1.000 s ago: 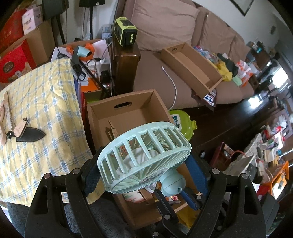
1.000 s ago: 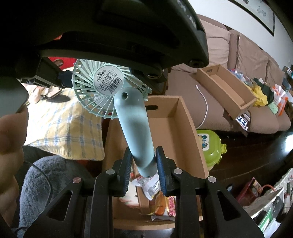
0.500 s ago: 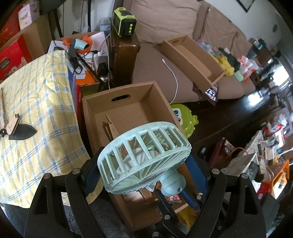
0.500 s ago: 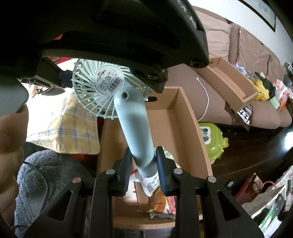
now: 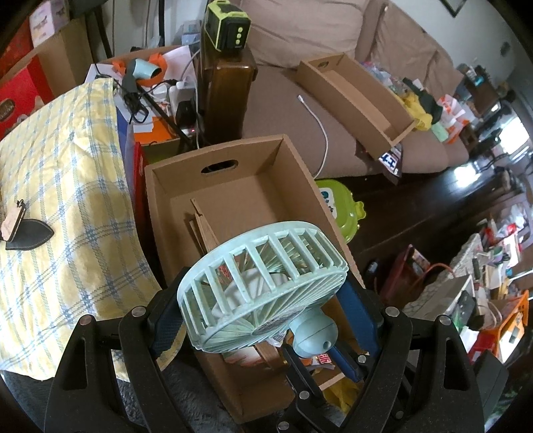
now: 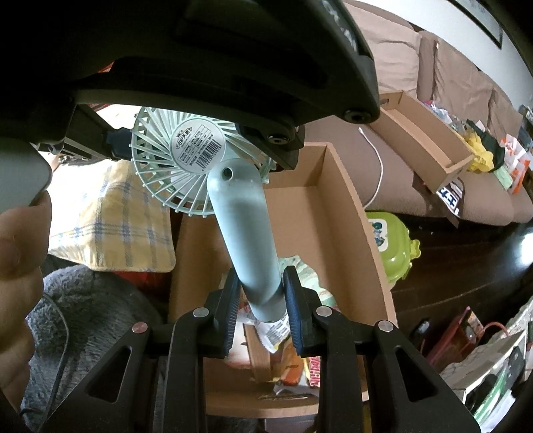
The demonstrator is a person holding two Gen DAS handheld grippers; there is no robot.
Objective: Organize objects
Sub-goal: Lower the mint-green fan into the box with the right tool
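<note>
A tan sofa (image 5: pixel 276 100) with back cushions (image 5: pixel 299 30) stands against a white wall (image 5: pixel 479 23), a dark wooden cabinet (image 5: pixel 226 96) beside its arm, dark glossy floor (image 5: pixel 416 206) before it reflecting daylight, and a yellow checked cloth (image 5: pixel 66 186) covering a surface nearby.

**Things around the room**

A yellow checked cloth (image 5: pixel 63 200) lies on the left with a dark leaf-shaped thing (image 5: pixel 28 234) on it. A brown sofa (image 5: pixel 293 110) holds a long cardboard tray (image 5: pixel 359 90) and a white cable (image 5: pixel 319 126). A green plastic case (image 5: pixel 336 206) sits on the dark floor (image 5: pixel 416 206).
</note>
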